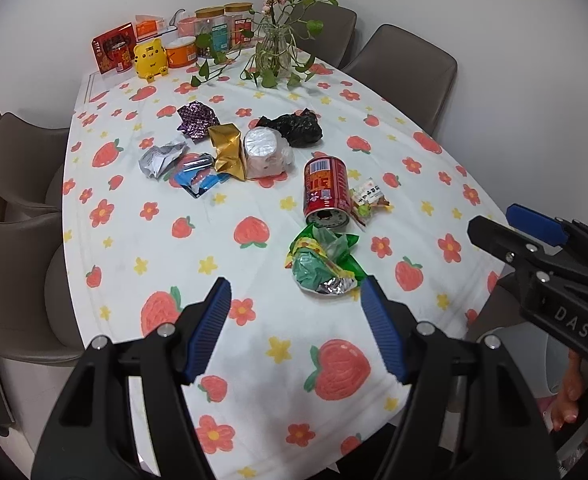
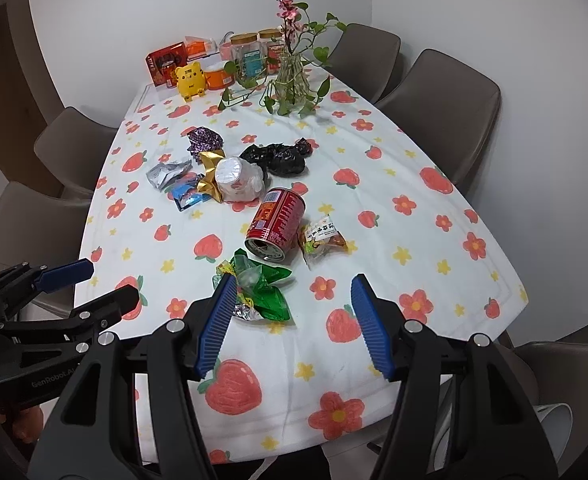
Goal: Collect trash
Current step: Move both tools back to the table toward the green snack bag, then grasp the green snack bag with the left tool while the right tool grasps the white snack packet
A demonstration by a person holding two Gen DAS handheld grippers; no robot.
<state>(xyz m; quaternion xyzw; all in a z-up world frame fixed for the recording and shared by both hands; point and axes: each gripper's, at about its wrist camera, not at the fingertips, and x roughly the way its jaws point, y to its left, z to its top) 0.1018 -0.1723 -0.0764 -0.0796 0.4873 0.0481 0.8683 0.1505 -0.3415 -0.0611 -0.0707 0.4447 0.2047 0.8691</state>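
At the table's near edge both claws, left gripper [image 1: 296, 320] and right gripper [image 2: 289, 320], hover spread and empty; the red can [image 1: 326, 192], lying sideways, may roll if nudged while grabbing the green wrapper [image 1: 326, 266]

A: Light is even and fairly bright, from overhead; the surface [image 1: 253, 360] shows only soft, faint shadows, like the one by the can [image 1: 325, 191].

B: Strong fisheye bending, black corners in both views. Centre sharp; the near claw [image 2: 291, 324] looks slightly soft.
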